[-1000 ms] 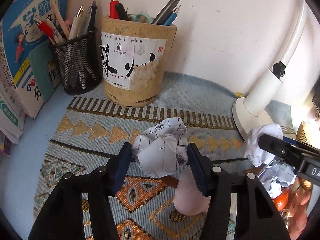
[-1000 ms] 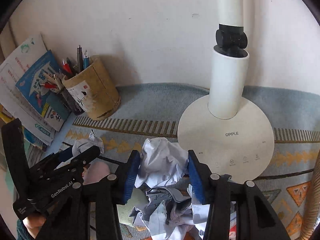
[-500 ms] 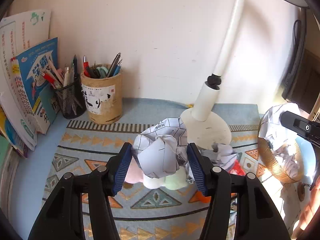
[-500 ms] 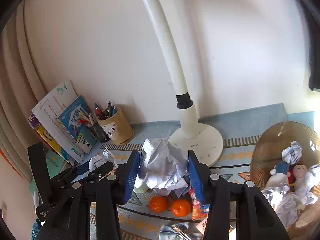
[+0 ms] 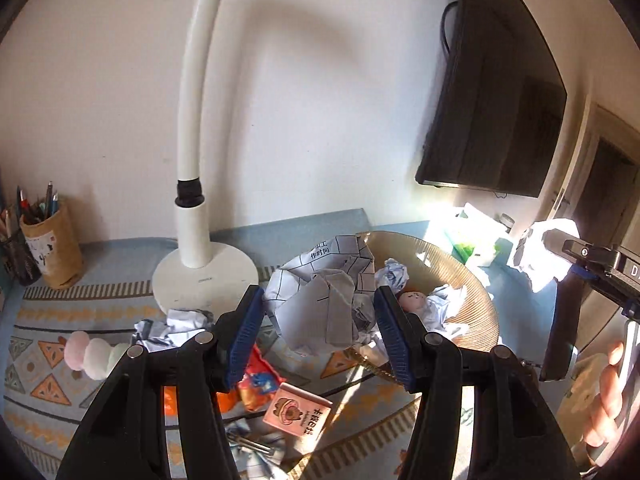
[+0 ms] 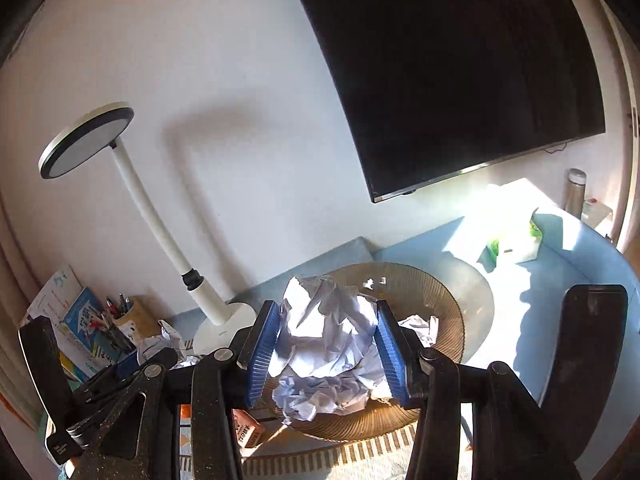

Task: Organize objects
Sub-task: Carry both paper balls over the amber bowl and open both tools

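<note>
My left gripper (image 5: 318,334) is shut on a crumpled ball of grid-printed paper (image 5: 324,300), held in the air at the near left rim of a brown woven basket (image 5: 476,308). The basket holds several paper balls and a small doll (image 5: 414,301). My right gripper (image 6: 326,354) is shut on a white crumpled paper ball (image 6: 326,322) and hangs over the same basket (image 6: 448,308). In the left wrist view the right gripper's paper (image 5: 540,258) shows at the far right, with a hand (image 5: 608,396) below it. The left gripper's body (image 6: 100,392) shows at the lower left of the right wrist view.
A white desk lamp (image 5: 192,168) stands on the patterned mat (image 5: 36,360). More crumpled paper (image 5: 176,326), a pink-and-white soft toy (image 5: 92,354), snack packets (image 5: 256,380) and a pink box (image 5: 298,414) lie on it. Pen holders (image 5: 52,240) stand far left. A dark screen (image 6: 452,72) hangs on the wall.
Both grippers rose and swung right, away from the pen holders and lamp base toward the basket, each still holding its paper ball. The basket has come into view under them.
</note>
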`<state>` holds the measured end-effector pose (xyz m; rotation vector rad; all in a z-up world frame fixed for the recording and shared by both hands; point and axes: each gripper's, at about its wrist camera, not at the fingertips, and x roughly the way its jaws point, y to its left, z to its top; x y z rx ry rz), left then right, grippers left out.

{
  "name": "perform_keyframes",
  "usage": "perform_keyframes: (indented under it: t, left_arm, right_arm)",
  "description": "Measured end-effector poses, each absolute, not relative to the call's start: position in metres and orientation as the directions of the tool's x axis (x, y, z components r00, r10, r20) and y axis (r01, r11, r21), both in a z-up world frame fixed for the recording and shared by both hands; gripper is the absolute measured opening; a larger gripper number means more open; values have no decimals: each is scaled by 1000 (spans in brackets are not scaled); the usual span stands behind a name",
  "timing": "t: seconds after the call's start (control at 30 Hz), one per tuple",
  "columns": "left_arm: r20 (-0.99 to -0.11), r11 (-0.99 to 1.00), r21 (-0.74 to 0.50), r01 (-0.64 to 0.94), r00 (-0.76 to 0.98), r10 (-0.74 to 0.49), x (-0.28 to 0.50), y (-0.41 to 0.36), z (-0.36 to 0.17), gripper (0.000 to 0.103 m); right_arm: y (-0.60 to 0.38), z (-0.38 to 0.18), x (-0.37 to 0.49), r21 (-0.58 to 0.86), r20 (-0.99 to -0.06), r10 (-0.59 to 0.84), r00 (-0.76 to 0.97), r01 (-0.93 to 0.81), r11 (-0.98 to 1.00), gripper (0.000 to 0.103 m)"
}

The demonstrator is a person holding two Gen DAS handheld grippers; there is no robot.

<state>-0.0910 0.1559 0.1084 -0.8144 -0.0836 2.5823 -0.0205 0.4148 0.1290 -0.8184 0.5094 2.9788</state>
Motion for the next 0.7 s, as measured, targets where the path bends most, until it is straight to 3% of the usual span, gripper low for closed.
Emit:
perform_keyframes:
  t: [0.33,0.37,0.4,0.43,0.47,0.7]
  left_arm:
    - [-567,-867,-167,-470,-674,474,-105,250,81,56]
    - [-563,-865,-171,-472,-673,479,-105,254,80,63]
    - [-564,-868,-172,-467,-675,475,-104,257,79,81]
    - [-561,-871,-173,-459,-681,470,-105,257,78,88]
    - [-547,-873,-174,-456,-693,470,-103,255,78,94]
    - [-553,-885,-155,-440,-703,447,-85,219,74,94]
  right_arm:
    - [461,57,-55,334,-648,-60,-760,-212,-918,50]
    - [461,54,-58,332,-652,-58,-756,-216,-918,53]
    - [463,51,-60,333,-657,-62,-752,-215,-918,66]
    - [463,48,-61,338,-659,-64,-750,-218,-916,76]
    - [464,46,-61,345,-654,-67,-753,-220,-912,78]
    - [453,46,-55,384,-644,-113,-757,-192,-903,78]
